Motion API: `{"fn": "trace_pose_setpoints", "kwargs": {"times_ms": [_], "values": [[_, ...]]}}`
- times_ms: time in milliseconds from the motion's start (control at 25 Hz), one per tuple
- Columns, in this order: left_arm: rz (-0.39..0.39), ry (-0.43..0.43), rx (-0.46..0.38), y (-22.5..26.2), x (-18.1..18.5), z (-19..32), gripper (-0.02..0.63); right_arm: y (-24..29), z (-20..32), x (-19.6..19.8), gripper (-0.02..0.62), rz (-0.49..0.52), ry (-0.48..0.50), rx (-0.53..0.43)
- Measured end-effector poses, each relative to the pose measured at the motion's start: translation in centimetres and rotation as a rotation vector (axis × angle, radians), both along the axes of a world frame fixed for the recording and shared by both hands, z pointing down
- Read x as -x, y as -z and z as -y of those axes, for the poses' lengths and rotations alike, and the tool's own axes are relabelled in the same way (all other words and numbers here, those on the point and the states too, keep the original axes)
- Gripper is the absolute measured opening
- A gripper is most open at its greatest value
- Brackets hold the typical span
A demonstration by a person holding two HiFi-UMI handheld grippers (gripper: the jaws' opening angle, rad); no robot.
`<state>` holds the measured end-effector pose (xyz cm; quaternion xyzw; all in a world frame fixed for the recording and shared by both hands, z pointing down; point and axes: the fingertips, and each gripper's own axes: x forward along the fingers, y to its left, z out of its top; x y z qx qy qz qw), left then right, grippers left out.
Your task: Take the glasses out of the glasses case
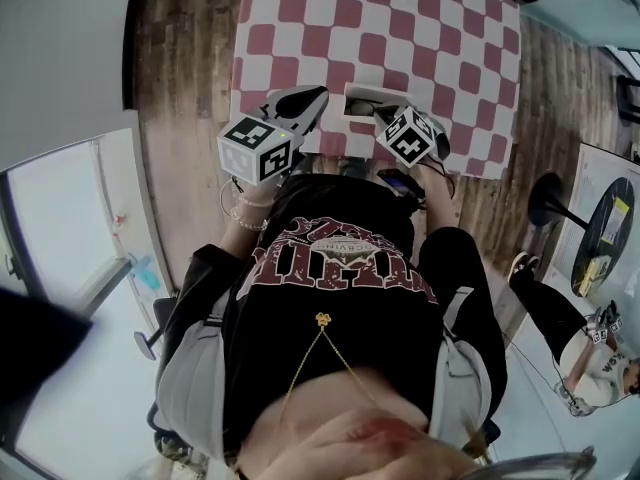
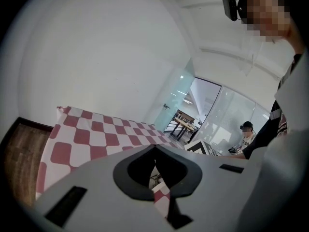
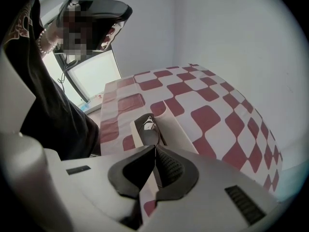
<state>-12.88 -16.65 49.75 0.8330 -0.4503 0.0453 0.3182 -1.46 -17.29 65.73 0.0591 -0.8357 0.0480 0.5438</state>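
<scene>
A white glasses case [image 1: 358,103] lies open near the front edge of the red-and-white checked tablecloth [image 1: 400,28]. In the right gripper view the case [image 3: 176,129] holds dark glasses [image 3: 147,132], folded inside. My right gripper [image 3: 154,147] is shut, its tips right at the case's near end; nothing shows between the jaws. In the head view it [image 1: 380,111] sits over the case's right part. My left gripper [image 1: 320,96] is just left of the case, apart from it. In its own view the left gripper [image 2: 154,148] is shut and empty above the cloth.
The table stands on a wooden floor [image 1: 185,88]. A dark flat object [image 1: 400,181] lies at the table's near edge by my body. At the right sits another person [image 1: 590,353] beside a round black table [image 1: 610,233]. A glass door [image 1: 70,218] is on the left.
</scene>
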Motion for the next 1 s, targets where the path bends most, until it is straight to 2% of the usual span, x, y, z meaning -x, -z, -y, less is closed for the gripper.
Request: {"fn": "trace_pose_setpoints", "kwargs": {"times_ms": [200, 400, 600, 720, 1000], "values": [[-0.008, -0.007, -0.001, -0.1, -0.1, 0.2, 0.008, 0.1, 0.2, -0.1, 0.021, -0.024, 0.031, -0.033], [-0.004, -0.012, 0.007, 0.0, 0.3, 0.4, 0.008, 0.0, -0.3, 0.3, 0.023, -0.053, 0.112, -0.054], [-0.004, -0.007, 0.009, 0.1, 0.7, 0.6, 0.008, -0.8, -0.2, 0.1, 0.028, -0.133, 0.196, -0.083], [-0.016, 0.009, 0.005, -0.2, 0.8, 0.6, 0.008, -1.2, -0.2, -0.1, 0.057, -0.181, 0.255, -0.099], [-0.022, 0.028, 0.005, -0.4, 1.4, 0.6, 0.008, -1.6, -0.2, 0.1, 0.057, -0.236, 0.327, -0.110]]}}
